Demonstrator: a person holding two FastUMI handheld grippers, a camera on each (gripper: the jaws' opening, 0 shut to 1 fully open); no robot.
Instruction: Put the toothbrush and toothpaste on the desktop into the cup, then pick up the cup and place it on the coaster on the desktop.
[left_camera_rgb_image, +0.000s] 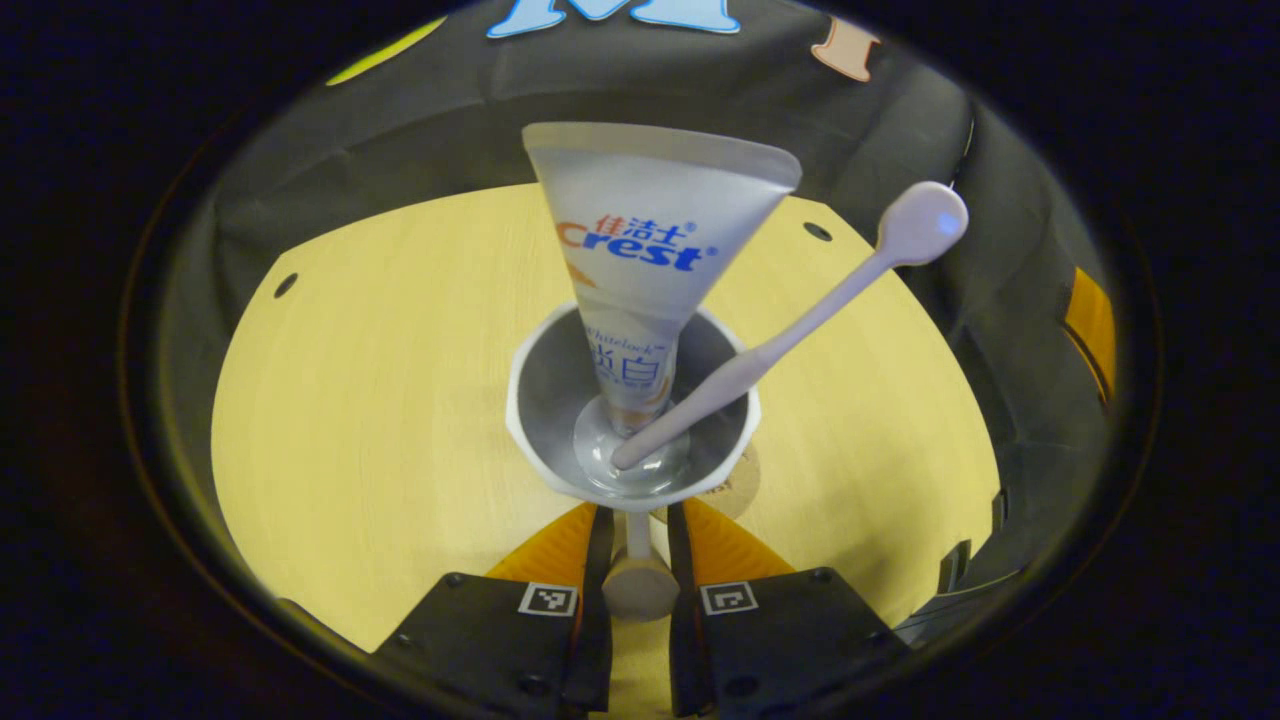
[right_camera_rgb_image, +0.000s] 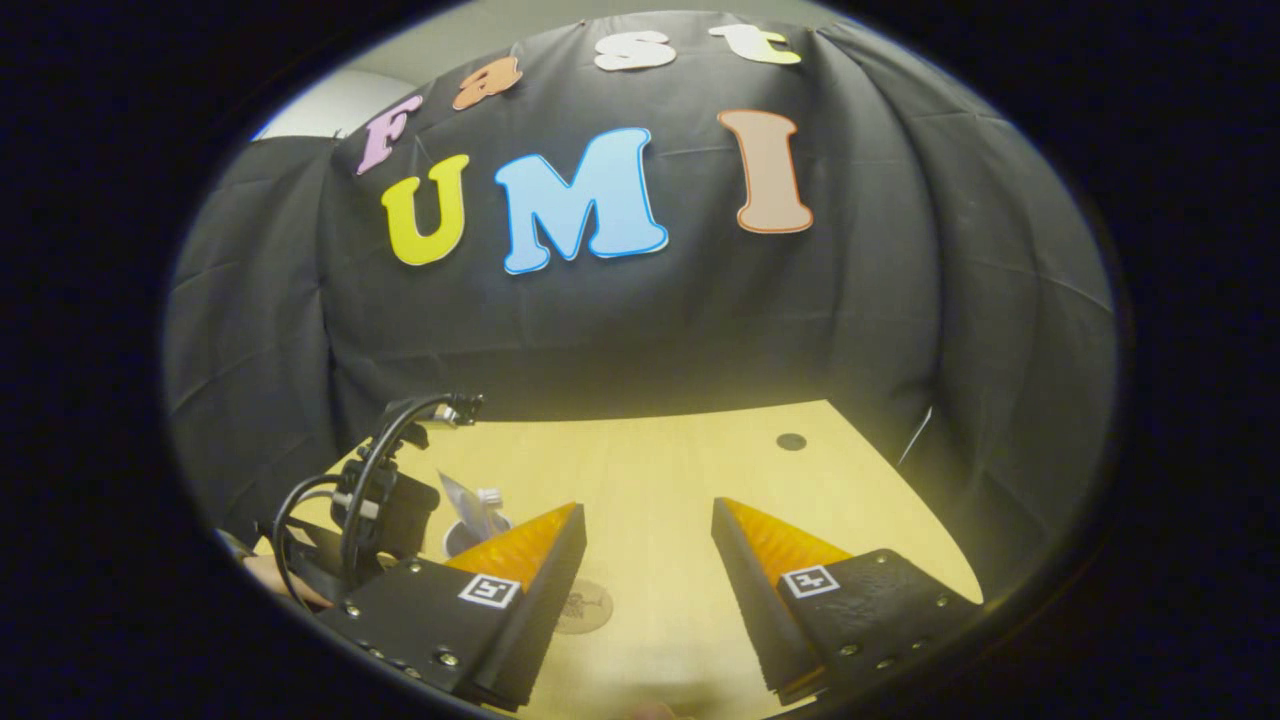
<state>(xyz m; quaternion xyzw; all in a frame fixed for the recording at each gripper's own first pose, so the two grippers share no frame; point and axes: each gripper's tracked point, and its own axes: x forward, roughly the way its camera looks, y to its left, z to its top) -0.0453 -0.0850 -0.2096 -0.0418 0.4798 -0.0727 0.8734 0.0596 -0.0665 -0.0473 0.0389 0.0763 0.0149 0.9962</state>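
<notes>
A white cup (left_camera_rgb_image: 540, 400) holds the toothpaste tube (left_camera_rgb_image: 650, 240), which stands upright, and the pale toothbrush (left_camera_rgb_image: 800, 320), which leans to the right with its end on the cup's bottom. My left gripper (left_camera_rgb_image: 640, 515) is shut on the cup's handle (left_camera_rgb_image: 640, 580). A sliver of the brown coaster (left_camera_rgb_image: 745, 482) shows just beyond the cup's lower right rim. In the right gripper view my right gripper (right_camera_rgb_image: 645, 525) stands open over the table with nothing in it. The round coaster (right_camera_rgb_image: 585, 605) lies between its fingers. The cup (right_camera_rgb_image: 458, 538) and tube (right_camera_rgb_image: 462, 503) are at the left, beside the left gripper (right_camera_rgb_image: 385, 510).
The light wooden table (left_camera_rgb_image: 380, 400) has small dark holes (left_camera_rgb_image: 817, 231) near its far edge, one being (right_camera_rgb_image: 790, 441). Black cloth walls close it in at the back and sides. Cables (right_camera_rgb_image: 300, 500) hang off the left gripper.
</notes>
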